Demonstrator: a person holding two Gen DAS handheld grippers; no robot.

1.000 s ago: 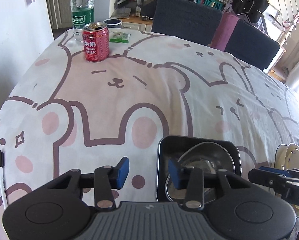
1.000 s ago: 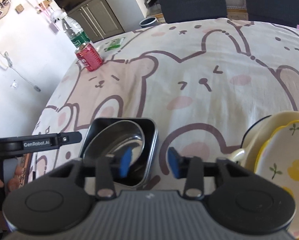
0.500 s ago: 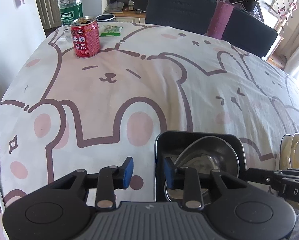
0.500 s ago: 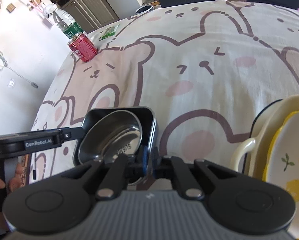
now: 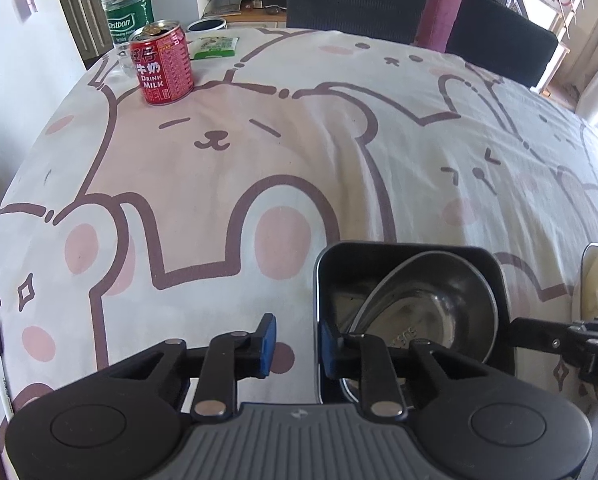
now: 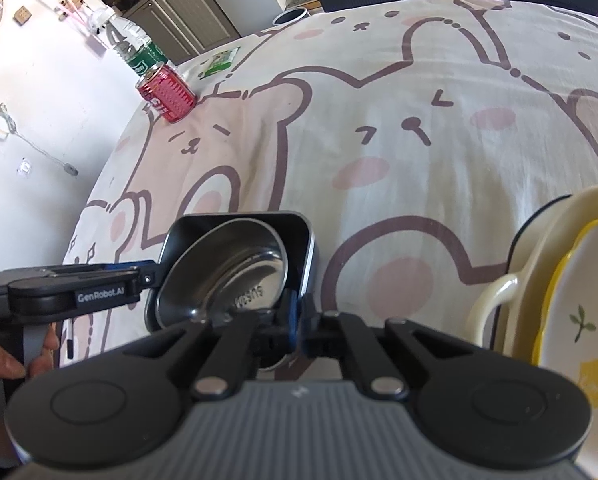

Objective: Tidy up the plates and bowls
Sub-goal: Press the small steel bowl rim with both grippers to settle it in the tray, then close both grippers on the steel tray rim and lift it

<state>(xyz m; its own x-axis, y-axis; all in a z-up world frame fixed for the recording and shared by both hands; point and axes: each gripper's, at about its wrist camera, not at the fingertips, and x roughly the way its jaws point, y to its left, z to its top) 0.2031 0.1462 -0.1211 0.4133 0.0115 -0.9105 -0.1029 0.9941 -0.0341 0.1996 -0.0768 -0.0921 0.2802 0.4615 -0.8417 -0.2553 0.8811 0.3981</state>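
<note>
The right gripper [image 6: 299,320] clamps the near wall of one dark square tin [image 6: 309,240] holding one steel bowl [image 6: 235,268]. The left gripper [image 5: 297,340], narrowing, straddles the tin's left wall without pressing. Two plates [image 6: 555,280] sit right; one can [image 5: 161,62] and one bottle [image 5: 125,4] stand far.

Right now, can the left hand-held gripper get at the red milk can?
Probably yes: bare tablecloth lies between the left hand-held gripper and the red milk can, though its jaws straddle the black tray's wall.
</note>
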